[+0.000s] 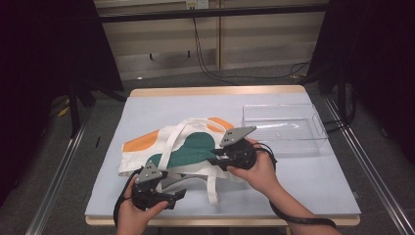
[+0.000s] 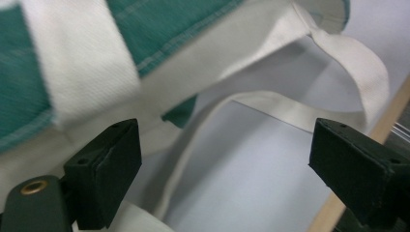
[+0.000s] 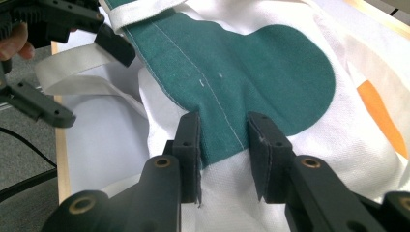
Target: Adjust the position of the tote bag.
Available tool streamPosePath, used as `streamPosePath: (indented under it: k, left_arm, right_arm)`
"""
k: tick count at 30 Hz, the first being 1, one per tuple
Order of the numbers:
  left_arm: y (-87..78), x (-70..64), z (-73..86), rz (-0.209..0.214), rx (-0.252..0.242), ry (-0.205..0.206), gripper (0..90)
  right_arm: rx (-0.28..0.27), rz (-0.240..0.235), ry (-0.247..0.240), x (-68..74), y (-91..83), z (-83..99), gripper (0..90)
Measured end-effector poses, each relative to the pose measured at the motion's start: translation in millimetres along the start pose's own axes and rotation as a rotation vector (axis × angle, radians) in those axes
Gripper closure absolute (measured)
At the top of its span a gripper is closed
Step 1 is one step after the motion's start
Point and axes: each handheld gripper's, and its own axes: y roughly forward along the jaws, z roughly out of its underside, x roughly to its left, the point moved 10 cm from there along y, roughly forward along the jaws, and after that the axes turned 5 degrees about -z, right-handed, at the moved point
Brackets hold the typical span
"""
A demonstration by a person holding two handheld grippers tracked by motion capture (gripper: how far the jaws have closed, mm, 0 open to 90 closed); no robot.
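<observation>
A white tote bag (image 1: 191, 147) with green and orange patches lies on the light blue mat (image 1: 303, 176). My right gripper (image 1: 215, 159) sits at the bag's near right rim. In the right gripper view its jaws (image 3: 225, 145) are closed on a raised fold of the green and white cloth (image 3: 270, 72). My left gripper (image 1: 175, 186) is at the bag's near left corner, jaws wide open (image 2: 225, 164). The bag's rim (image 2: 72, 63) hangs just past them, with a white handle strap (image 2: 290, 104) lying on the mat beyond. The left gripper (image 3: 84, 77) also appears open in the right gripper view.
A clear plastic tray (image 1: 284, 127) stands at the back right of the mat. A second handle strap (image 1: 213, 188) trails toward the table's front edge (image 1: 220, 221). Bare mat lies to the right of my hands and behind the bag.
</observation>
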Motion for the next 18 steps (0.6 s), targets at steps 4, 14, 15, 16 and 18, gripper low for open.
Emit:
streamPosePath:
  k: [4, 14, 15, 16, 18]
  left_arm:
    - [2.2, 2.6, -2.7, -0.007, -0.007, 0.0, 9.5]
    - [8.1, 9.2, -10.1, -0.065, -0.054, 0.018, 8.0]
    - [8.2, 10.1, -11.6, -0.072, -0.063, 0.024, 8.0]
    - [9.6, 11.9, -12.9, -0.078, -0.065, 0.028, 7.8]
    - [10.6, 13.5, -13.3, -0.085, -0.066, 0.022, 7.8]
  right_arm:
    - [0.006, -0.001, -0.013, -0.1, 0.2, -0.6, 67.0]
    - [-0.004, -0.003, 0.008, -2.4, 0.3, -4.7, 67.1]
    - [-0.004, -0.003, 0.008, -2.4, 0.3, -4.7, 67.1]
    - [-0.006, -0.008, 0.014, -2.1, 0.1, -5.8, 67.2]
    - [-0.009, -0.008, 0.015, -2.5, 0.3, -7.0, 67.2]
